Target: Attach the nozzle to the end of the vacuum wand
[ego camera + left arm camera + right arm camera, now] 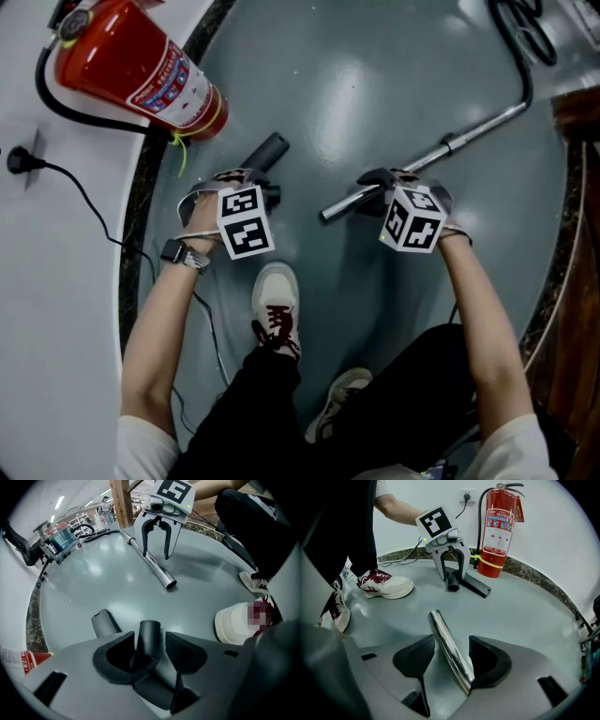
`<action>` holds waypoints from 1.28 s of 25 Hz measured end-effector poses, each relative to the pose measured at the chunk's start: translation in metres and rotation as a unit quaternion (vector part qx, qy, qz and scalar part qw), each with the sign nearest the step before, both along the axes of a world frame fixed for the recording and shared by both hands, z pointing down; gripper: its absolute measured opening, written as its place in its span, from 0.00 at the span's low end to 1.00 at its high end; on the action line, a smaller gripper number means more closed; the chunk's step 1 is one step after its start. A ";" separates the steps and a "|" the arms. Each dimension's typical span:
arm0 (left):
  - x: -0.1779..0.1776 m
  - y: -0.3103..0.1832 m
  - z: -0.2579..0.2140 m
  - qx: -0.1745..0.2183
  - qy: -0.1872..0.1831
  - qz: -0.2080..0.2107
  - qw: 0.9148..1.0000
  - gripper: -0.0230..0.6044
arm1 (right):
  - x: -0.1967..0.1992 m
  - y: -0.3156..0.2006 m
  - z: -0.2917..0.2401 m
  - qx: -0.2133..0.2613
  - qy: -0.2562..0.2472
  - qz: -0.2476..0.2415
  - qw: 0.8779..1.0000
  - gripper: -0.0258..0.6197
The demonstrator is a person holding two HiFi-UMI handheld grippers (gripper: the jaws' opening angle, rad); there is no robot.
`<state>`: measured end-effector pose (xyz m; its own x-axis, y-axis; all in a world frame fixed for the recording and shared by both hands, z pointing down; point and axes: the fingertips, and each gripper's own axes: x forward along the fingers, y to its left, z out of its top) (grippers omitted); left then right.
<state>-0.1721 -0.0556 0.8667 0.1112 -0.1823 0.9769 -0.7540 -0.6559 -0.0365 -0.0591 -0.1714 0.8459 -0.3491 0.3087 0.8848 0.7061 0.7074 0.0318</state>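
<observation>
A dark plastic nozzle (269, 150) lies on the grey floor, below the fire extinguisher. My left gripper (262, 189) points steeply down over its near end. In the left gripper view the nozzle's round tube (150, 629) stands between the open jaws of the left gripper (149, 638), with a gap at the right pad. The chrome vacuum wand (422, 155) lies slanting across the floor. My right gripper (375, 186) straddles it near its open end. In the right gripper view the wand (444, 637) runs between the spread pads of the right gripper (452, 643).
A red fire extinguisher (141, 66) lies by the white wall, near a cable and plug (23, 161). The person's white shoe (275, 300) stands between the two arms. A dark hose (525, 42) leads off the wand's far end. Wooden furniture (577, 131) borders the right.
</observation>
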 end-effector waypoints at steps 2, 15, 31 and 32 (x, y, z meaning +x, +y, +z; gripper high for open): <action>0.000 -0.001 0.005 -0.006 0.005 -0.001 1.000 0.37 | 0.000 0.002 0.006 0.006 0.008 -0.017 1.000 0.39; -0.001 0.000 0.025 -0.057 -0.016 0.032 0.998 0.37 | 0.000 -0.004 0.033 0.060 0.057 -0.080 0.993 0.39; -0.003 0.002 0.026 -0.046 -0.021 0.024 0.998 0.33 | 0.004 -0.005 0.038 0.108 0.066 -0.130 0.984 0.31; -0.002 0.002 0.024 -0.043 -0.016 0.016 0.999 0.33 | 0.001 -0.005 0.036 0.112 0.059 -0.131 0.983 0.30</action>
